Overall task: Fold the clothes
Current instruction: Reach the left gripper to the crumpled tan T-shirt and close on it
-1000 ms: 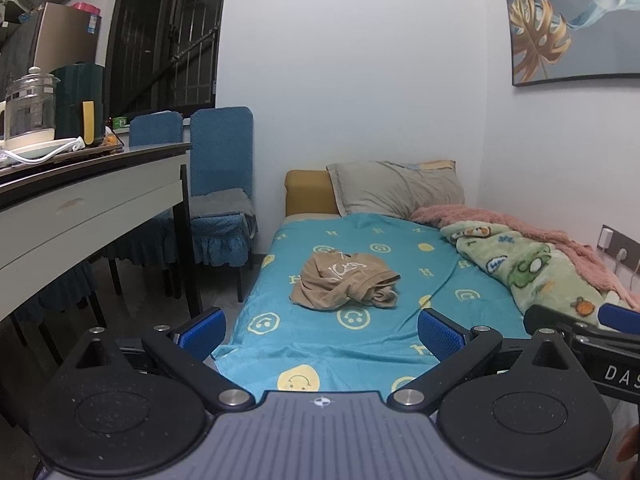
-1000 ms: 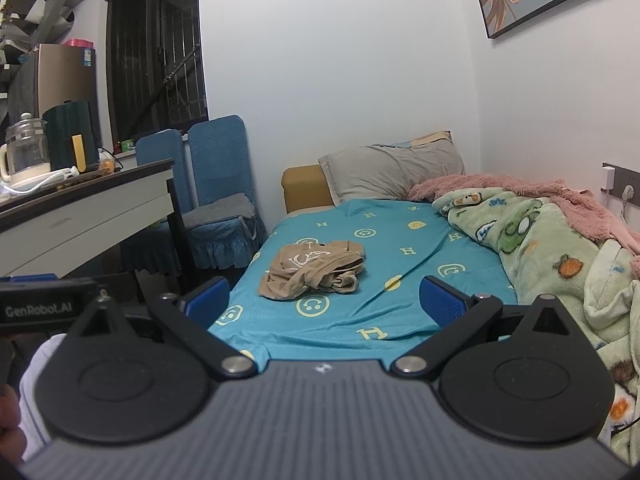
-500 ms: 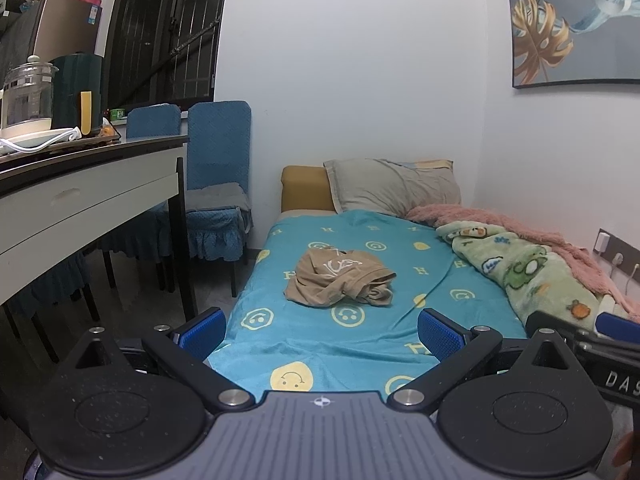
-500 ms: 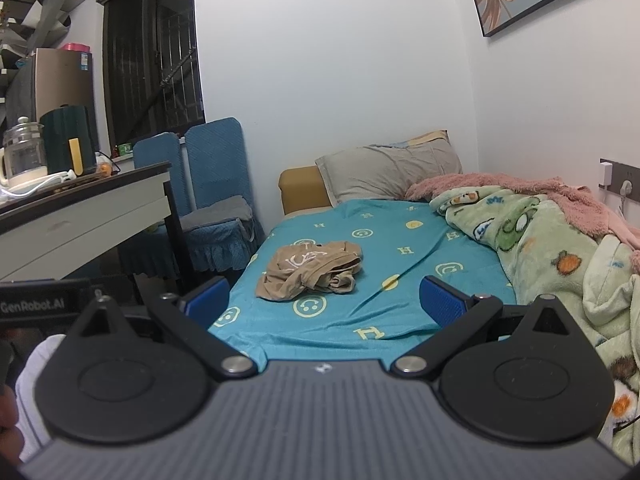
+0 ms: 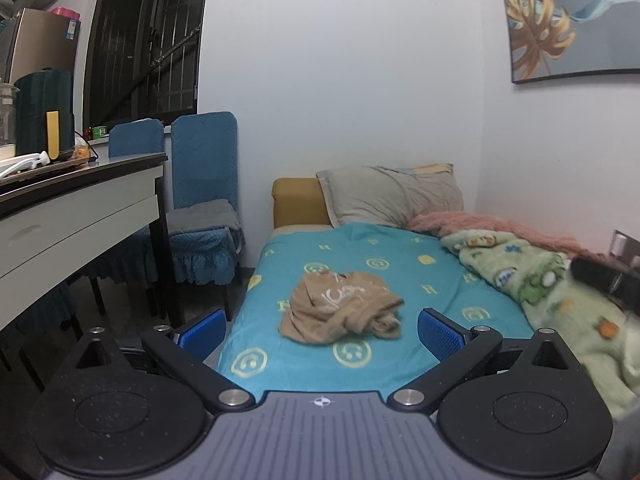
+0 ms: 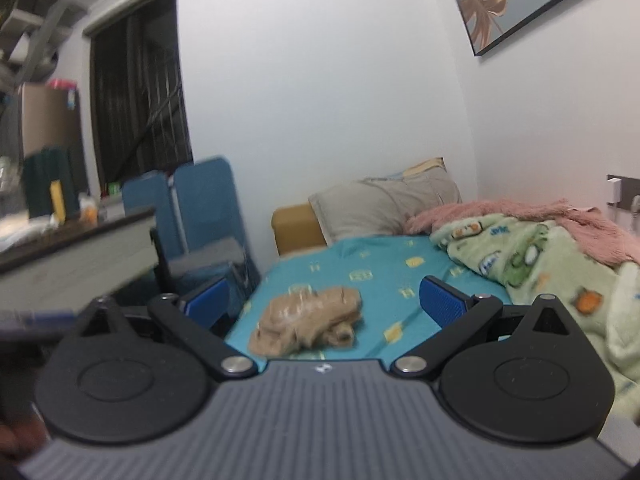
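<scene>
A crumpled tan garment (image 5: 340, 308) with pale lettering lies in a heap on the teal smiley-print bed sheet (image 5: 360, 256), toward the bed's near half. The same tan garment (image 6: 308, 322) shows blurred in the right wrist view. My left gripper (image 5: 320, 330) is open, its blue pads wide apart, held short of the bed's foot with nothing between them. My right gripper (image 6: 326, 306) is open too and empty, a little nearer the garment. The right gripper's dark body (image 5: 604, 280) shows at the right edge of the left wrist view.
A green cartoon blanket (image 5: 532, 280) and a pink blanket (image 5: 488, 224) lie piled along the bed's right side by the wall. A grey pillow (image 5: 392, 196) sits at the head. Left of the bed stand two blue chairs (image 5: 204, 184) and a desk (image 5: 76, 200) with appliances.
Both grippers have moved forward toward the bed, so the garment looks larger and nearer. The right wrist view is now motion-blurred and tilted upward. Both stay open.
</scene>
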### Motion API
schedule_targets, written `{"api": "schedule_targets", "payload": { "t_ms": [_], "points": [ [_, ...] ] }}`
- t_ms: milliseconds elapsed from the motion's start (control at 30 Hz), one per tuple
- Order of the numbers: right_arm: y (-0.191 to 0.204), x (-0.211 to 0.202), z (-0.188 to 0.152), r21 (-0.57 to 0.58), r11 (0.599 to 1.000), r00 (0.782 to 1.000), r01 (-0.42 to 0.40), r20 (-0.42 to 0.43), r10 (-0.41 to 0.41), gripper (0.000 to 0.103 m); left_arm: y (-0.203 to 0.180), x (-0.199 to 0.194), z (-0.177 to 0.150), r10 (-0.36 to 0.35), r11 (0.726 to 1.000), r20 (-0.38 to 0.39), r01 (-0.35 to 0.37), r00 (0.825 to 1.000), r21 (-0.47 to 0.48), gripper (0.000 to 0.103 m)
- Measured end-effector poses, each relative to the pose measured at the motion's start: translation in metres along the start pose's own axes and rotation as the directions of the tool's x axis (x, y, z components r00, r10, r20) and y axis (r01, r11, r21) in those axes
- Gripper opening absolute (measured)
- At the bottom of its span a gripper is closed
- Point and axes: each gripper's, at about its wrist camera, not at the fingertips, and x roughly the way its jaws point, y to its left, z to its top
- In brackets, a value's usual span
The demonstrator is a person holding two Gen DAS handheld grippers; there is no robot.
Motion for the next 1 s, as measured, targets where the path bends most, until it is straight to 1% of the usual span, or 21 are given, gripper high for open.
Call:
{"api": "schedule_targets", "payload": {
  "t_ms": [100, 233, 367, 400, 467, 533, 600, 667, 733, 767, 800, 833, 867, 933, 967, 1000],
  "points": [
    [-0.006, 0.041, 0.014, 0.052, 0.999, 1.0, 0.003, 0.011, -0.003, 0.103, 0.001, 0.055, 0.005, 0.004, 1.0, -0.029, -0.004, 1.0, 0.019, 0.103],
    [-0.018, 0.095, 0.017, 0.115, 0.993, 1.0, 0.028, -0.01, -0.026, 0.103, -0.011, 0.133, -0.004, 0.015, 0.995, -0.091, -0.006, 0.996, 0.095, 0.102],
    [-0.035, 0.133, -0.002, 0.155, 0.986, 0.997, 0.057, -0.059, -0.049, 0.103, -0.032, 0.207, -0.025, -0.008, 0.984, -0.149, 0.034, 0.989, 0.172, 0.1],
    [-0.041, 0.139, -0.009, 0.157, 0.985, 0.996, 0.068, -0.069, -0.058, 0.103, -0.039, 0.225, -0.032, -0.021, 0.98, -0.168, 0.054, 0.985, 0.192, 0.099],
    [-0.052, 0.152, -0.024, 0.159, 0.983, 0.99, 0.093, -0.119, -0.075, 0.103, -0.054, 0.261, -0.046, -0.052, 0.967, -0.213, 0.103, 0.976, 0.233, 0.097],
    [-0.065, 0.16, -0.039, 0.181, 0.977, 0.983, 0.111, -0.162, -0.082, 0.103, -0.069, 0.292, -0.062, -0.061, 0.949, -0.24, 0.131, 0.969, 0.288, 0.091],
    [-0.076, 0.166, -0.051, 0.205, 0.971, 0.976, 0.122, -0.2, -0.081, 0.103, -0.083, 0.319, -0.08, -0.053, 0.926, -0.249, 0.141, 0.967, 0.351, 0.088],
    [-0.081, 0.176, -0.058, 0.218, 0.969, 0.971, 0.119, -0.23, -0.067, 0.103, -0.094, 0.342, -0.093, -0.036, 0.904, -0.227, 0.129, 0.973, 0.409, 0.084],
    [-0.085, 0.185, -0.061, 0.213, 0.967, 0.969, 0.139, -0.231, -0.088, 0.103, -0.098, 0.364, -0.104, -0.003, 0.888, -0.189, 0.09, 0.982, 0.45, 0.081],
    [-0.087, 0.191, -0.063, 0.213, 0.966, 0.968, 0.145, -0.231, -0.095, 0.103, -0.1, 0.373, -0.108, 0.019, 0.885, -0.17, 0.063, 0.985, 0.461, 0.08],
    [-0.087, 0.196, -0.065, 0.214, 0.965, 0.968, 0.148, -0.233, -0.097, 0.103, -0.101, 0.382, -0.112, 0.042, 0.884, -0.152, 0.034, 0.987, 0.467, 0.072],
    [-0.087, 0.202, -0.069, 0.207, 0.967, 0.966, 0.146, -0.238, -0.095, 0.103, -0.101, 0.388, -0.115, 0.046, 0.885, -0.142, 0.026, 0.989, 0.464, 0.062],
    [-0.085, 0.207, -0.073, 0.197, 0.97, 0.965, 0.143, -0.245, -0.093, 0.103, -0.1, 0.393, -0.118, 0.041, 0.888, -0.137, 0.027, 0.99, 0.459, 0.057],
    [-0.084, 0.219, -0.081, 0.172, 0.975, 0.961, 0.141, -0.26, -0.093, 0.103, -0.097, 0.398, -0.121, 0.053, 0.89, -0.116, 0.005, 0.992, 0.456, 0.033],
    [-0.084, 0.223, -0.084, 0.161, 0.976, 0.958, 0.147, -0.267, -0.1, 0.103, -0.096, 0.398, -0.121, 0.067, 0.892, -0.1, -0.015, 0.993, 0.451, 0.027],
    [-0.085, 0.227, -0.087, 0.151, 0.977, 0.956, 0.153, -0.274, -0.108, 0.103, -0.092, 0.393, -0.118, 0.064, 0.9, -0.083, -0.022, 0.994, 0.436, 0.02]
  ]
}}
